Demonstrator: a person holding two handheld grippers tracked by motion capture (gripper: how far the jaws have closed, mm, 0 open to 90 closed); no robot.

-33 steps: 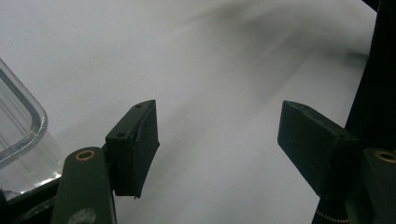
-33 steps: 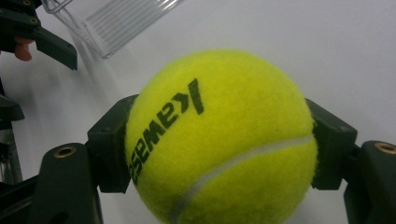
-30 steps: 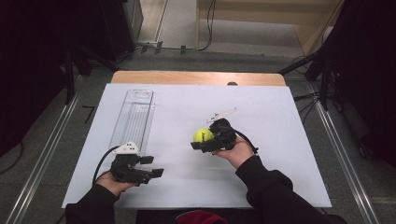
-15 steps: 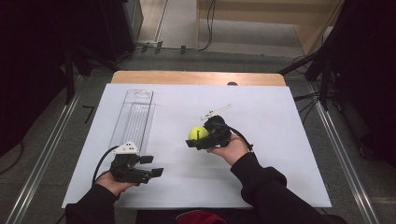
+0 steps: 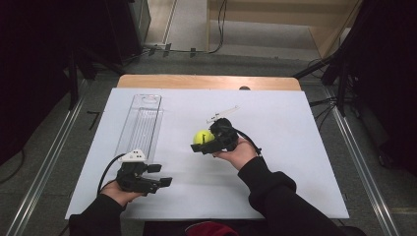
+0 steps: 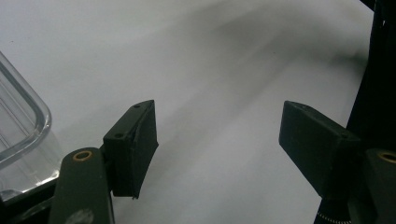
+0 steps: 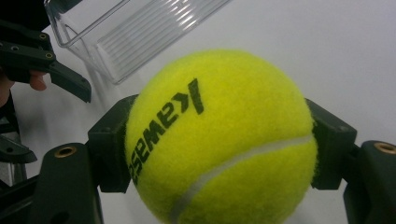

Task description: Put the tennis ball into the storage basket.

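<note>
Movement since a second ago belongs to the right gripper [image 5: 204,143] alone: it has carried the tennis ball [image 5: 201,136] a short way toward the clear plastic tray [image 5: 142,123], and the ball now hangs above the white tabletop [image 5: 285,147] to the right of the tray's near half, lifted rather than resting. In the right gripper view the jaws pinch the tennis ball [image 7: 219,140] squarely from both sides, the felt bulging past the pads, so the hold looks secure. The same view has the ribbed floor of the tray [image 7: 140,32] just ahead of the ball, which suggests the carry is aimed at it; the work appears to be past the pick-up and into the transfer, with the drop not yet made. The left gripper [image 5: 160,174] has not moved over that second; it rests low beside the tray's near end, jaws spread wide with nothing between them, as the left gripper view confirms, where a rounded corner of the tray [image 6: 28,121] sits just to one side of the nearer jaw. As for contents, the tray is long, narrow and transparent, and nothing lies in it that I can see in the high view. A thin white strip [image 5: 222,114] lies on the tabletop well right of the tray's middle, beyond the right gripper.
</note>
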